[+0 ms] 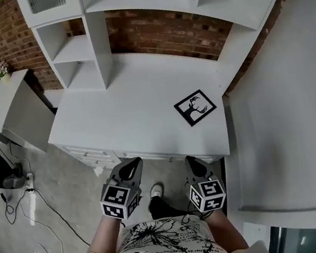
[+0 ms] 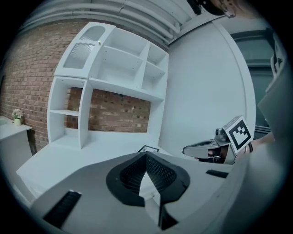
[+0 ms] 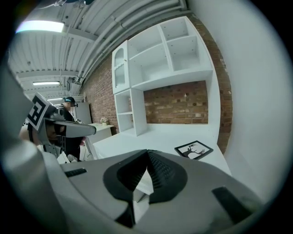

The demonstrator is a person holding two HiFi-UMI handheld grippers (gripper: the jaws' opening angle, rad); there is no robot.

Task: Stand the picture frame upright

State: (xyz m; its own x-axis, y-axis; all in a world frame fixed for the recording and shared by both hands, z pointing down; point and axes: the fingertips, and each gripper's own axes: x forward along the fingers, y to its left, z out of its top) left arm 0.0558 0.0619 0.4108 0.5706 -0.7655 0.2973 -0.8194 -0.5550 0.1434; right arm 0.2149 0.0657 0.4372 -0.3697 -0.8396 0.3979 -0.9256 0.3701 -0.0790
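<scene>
A black picture frame [image 1: 195, 108] with a black-and-white print lies flat on the right side of the white desk [image 1: 119, 111]. It shows in the right gripper view as the frame [image 3: 193, 150] and, small, in the left gripper view as the frame [image 2: 148, 149]. My left gripper [image 1: 132, 167] hangs in front of the desk's front edge, jaws shut and empty. To its right my right gripper [image 1: 194, 165] is also shut with nothing in it, short of the desk. Both are well apart from the frame.
A white shelf unit [image 1: 126, 13] stands on the desk's back against a brick wall. A white wall panel [image 1: 292, 129] flanks the right. A small white table [image 1: 2, 102] with a flower pot [image 1: 0, 70] stands at left. Cables lie on the floor [image 1: 36, 223]. Another person [image 3: 68, 114] stands far left.
</scene>
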